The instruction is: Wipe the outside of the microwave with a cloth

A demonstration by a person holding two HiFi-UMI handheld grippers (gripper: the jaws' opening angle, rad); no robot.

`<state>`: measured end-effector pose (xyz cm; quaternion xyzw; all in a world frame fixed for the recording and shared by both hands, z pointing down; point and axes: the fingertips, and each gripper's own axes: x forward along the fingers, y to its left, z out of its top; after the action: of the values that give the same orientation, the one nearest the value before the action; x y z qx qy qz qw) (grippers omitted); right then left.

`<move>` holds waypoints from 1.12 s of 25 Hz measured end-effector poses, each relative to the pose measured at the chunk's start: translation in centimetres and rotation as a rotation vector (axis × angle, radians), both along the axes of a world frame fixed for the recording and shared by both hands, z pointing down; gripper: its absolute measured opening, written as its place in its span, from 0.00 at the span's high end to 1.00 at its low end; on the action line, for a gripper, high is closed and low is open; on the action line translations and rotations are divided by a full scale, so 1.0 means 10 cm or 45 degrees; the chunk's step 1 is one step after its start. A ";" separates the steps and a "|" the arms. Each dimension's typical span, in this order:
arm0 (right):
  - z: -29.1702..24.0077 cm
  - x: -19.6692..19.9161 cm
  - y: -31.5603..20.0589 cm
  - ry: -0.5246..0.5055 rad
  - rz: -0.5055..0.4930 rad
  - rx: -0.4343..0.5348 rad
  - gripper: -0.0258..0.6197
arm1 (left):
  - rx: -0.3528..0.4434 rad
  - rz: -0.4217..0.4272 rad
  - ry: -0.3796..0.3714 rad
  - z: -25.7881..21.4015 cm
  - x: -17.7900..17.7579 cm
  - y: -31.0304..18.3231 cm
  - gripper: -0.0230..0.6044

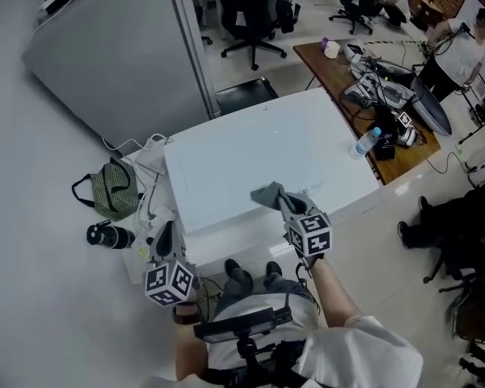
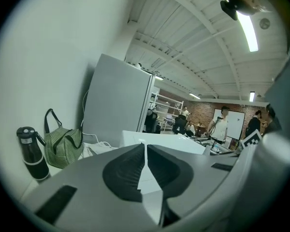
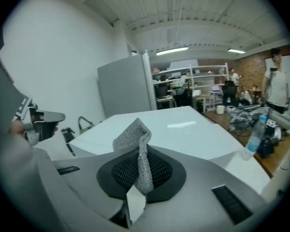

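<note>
Grey woven cloth (image 3: 137, 151) is pinched between the pressed-together fingers of the right gripper (image 3: 141, 170). A folded flap stands out past the tips. In the head view it is over the front part of the microwave (image 1: 250, 156). I cannot tell whether it touches the top. The left gripper (image 2: 145, 167) is low at the front left corner, with its fingers pressed together on nothing.

I think the main danger is the grip. Only a narrow strip of cloth is in the jaws, so a firm drag on the top may pull it out. The loose flap may also fold away, and then the hard tips would rub the surface instead of the cloth. A bottle (image 3: 254, 135) stands upright near the right edge, and a wide stroke to that side could knock it over. Nothing holds the microwave, so strong pushing may shift it.

The top is white, smooth and slightly glossy, and it looks bare. At the left a striped bag (image 1: 113, 188) and a dark flask (image 1: 107, 235) are beside a white wall. Behind is a grey partition (image 1: 121, 51). At the right there is a brown desk (image 1: 327, 67) with cables, and farther away office chairs and some people.
</note>
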<state>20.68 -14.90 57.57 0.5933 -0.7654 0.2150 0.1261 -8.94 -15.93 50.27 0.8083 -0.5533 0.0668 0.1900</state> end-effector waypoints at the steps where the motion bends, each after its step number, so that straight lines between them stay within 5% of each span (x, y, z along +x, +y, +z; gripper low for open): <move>1: 0.03 0.41 0.05 0.015 0.081 0.006 0.90 | 0.001 0.012 -0.012 0.00 0.17 0.08 0.88; 6: 0.19 2.02 0.40 0.073 0.477 0.018 0.90 | -0.038 0.090 -0.061 0.11 0.87 0.50 0.88; 8: 0.16 2.29 0.57 0.090 0.584 0.041 0.90 | -0.063 0.101 -0.048 0.17 1.00 0.61 0.88; 10: 0.19 2.16 0.63 0.061 0.584 0.061 0.90 | -0.063 0.086 -0.048 0.15 0.97 0.64 0.88; 16: 0.43 0.32 0.51 -0.052 0.177 0.018 0.90 | 0.033 0.084 -0.069 -0.12 0.60 0.60 0.88; 20: 0.48 -1.38 0.48 -0.088 -0.178 -0.034 0.90 | 0.050 0.044 -0.048 -0.19 0.01 0.72 0.88; 24: 0.29 -2.89 0.50 -0.102 -0.494 0.063 0.90 | 0.021 -0.019 -0.021 -0.09 -0.58 0.81 0.88; 28: 0.37 -3.43 0.57 -0.104 -0.581 0.034 0.90 | -0.009 -0.074 0.015 -0.03 -0.93 0.81 0.88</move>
<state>-13.60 -9.25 61.24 0.3974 -0.8870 0.1945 0.1326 -18.26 -7.87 49.93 0.7916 -0.5752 0.0584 0.1978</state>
